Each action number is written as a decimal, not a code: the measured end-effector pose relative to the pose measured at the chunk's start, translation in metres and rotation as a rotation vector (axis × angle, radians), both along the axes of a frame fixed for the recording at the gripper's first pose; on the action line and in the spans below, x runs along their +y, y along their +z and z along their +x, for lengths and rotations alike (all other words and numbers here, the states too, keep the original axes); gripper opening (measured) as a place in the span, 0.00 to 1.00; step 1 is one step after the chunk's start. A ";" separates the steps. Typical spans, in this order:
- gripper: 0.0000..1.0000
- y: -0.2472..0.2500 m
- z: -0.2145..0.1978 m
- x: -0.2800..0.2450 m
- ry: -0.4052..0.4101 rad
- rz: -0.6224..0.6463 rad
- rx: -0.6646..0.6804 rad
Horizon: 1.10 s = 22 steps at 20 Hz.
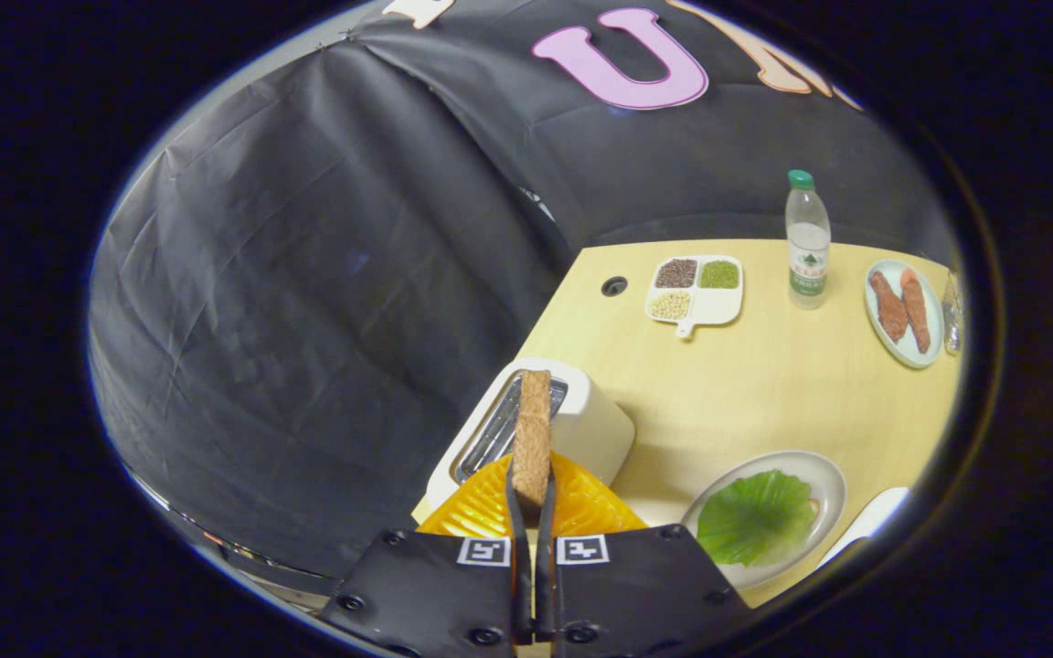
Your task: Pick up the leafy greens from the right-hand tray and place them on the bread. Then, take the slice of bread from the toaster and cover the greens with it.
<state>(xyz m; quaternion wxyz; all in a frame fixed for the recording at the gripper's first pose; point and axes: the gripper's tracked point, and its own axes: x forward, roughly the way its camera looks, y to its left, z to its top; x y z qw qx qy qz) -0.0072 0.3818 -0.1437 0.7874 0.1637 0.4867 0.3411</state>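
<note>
1. Two black gripper (pixel 533 498) fingers are sitting nearly together at the near edge of the scene, each carrying a small square black-and-white marker on its base; the markers are patterns, not readable words.
2. Both fingers are pressing on the lower end of a brown bread slice (pixel 533 437), which is standing on edge between them and reaching forward past the tips.
3. Just beyond the fingers, a white toaster (pixel 581 425) is standing on a pale wooden table (pixel 764 384), and the slice is lying over its metal slot in this view; whether the slice is still touching the slot cannot be told.
4. An orange ribbed part (pixel 581 507) is showing behind the fingers, on both sides of them, in front of the toaster.
5. To the right of the fingers, a grey plate (pixel 824 484) is holding the green leaf (pixel 755 516), lying flat; a pale sliver at the leaf's right edge may be the bread beneath it.
6. Farther back, a white divided dish (pixel 698 291) is holding dark, green and pale grains.
7. Right of it, a clear bottle (pixel 806 239) with a green cap is standing upright; its green-and-white label is too small to read.
8. Beyond the bottle to the right, a pale plate (pixel 903 315) is holding two reddish-brown pieces.
</note>
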 end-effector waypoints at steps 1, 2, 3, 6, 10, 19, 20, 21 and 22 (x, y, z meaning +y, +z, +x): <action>0.05 -0.002 -0.001 -0.005 -0.009 0.007 0.007; 0.05 -0.004 -0.001 -0.009 -0.018 0.011 0.016; 0.05 -0.007 0.001 -0.013 -0.030 0.013 0.023; 0.05 -0.018 0.004 -0.033 -0.065 0.009 0.041; 0.05 -0.035 0.004 -0.064 -0.093 -0.017 0.059; 0.05 -0.086 -0.009 -0.119 -0.197 -0.037 0.161; 0.05 -0.089 -0.010 -0.126 -0.208 -0.035 0.168; 0.05 -0.091 -0.010 -0.131 -0.220 -0.032 0.173; 0.05 -0.094 -0.009 -0.136 -0.231 -0.027 0.178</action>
